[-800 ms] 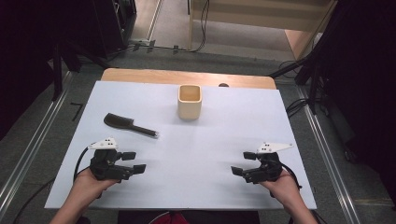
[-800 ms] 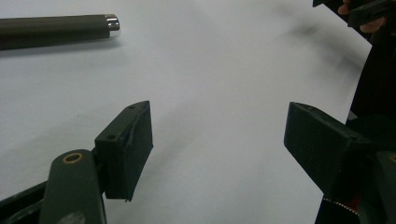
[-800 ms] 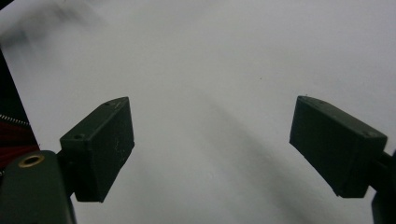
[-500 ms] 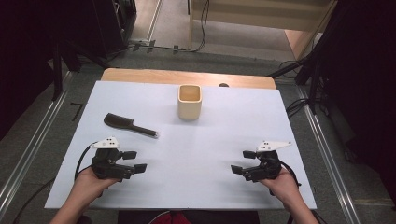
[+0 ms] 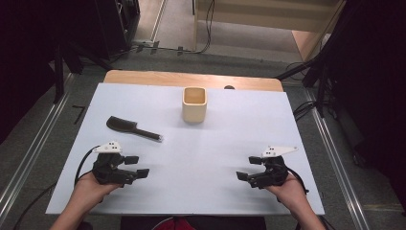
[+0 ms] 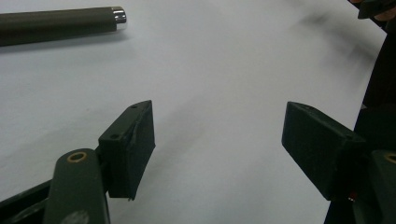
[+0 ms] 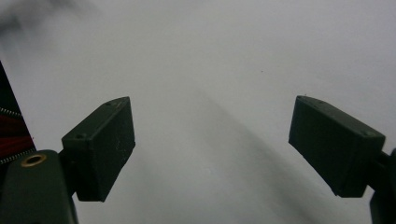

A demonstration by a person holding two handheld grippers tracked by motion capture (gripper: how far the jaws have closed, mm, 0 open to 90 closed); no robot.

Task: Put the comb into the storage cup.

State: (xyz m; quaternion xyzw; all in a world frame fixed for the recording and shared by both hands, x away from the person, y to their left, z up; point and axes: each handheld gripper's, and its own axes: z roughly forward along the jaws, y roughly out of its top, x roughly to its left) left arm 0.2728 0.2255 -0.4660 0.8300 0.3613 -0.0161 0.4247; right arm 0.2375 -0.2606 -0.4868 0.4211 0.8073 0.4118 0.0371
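L gripper jaws wide, empty, near dark brush, R gripper jaws wide, empty, beige cup beyond, prob. empty, white table.

High view overhead facing forward, gripper views low, close, sharing white table

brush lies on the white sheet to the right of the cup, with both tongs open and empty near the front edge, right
Not quite. In the high view the brush lies to the left of the cup, not its right. The rest holds: left tongs and right tongs are open and empty.
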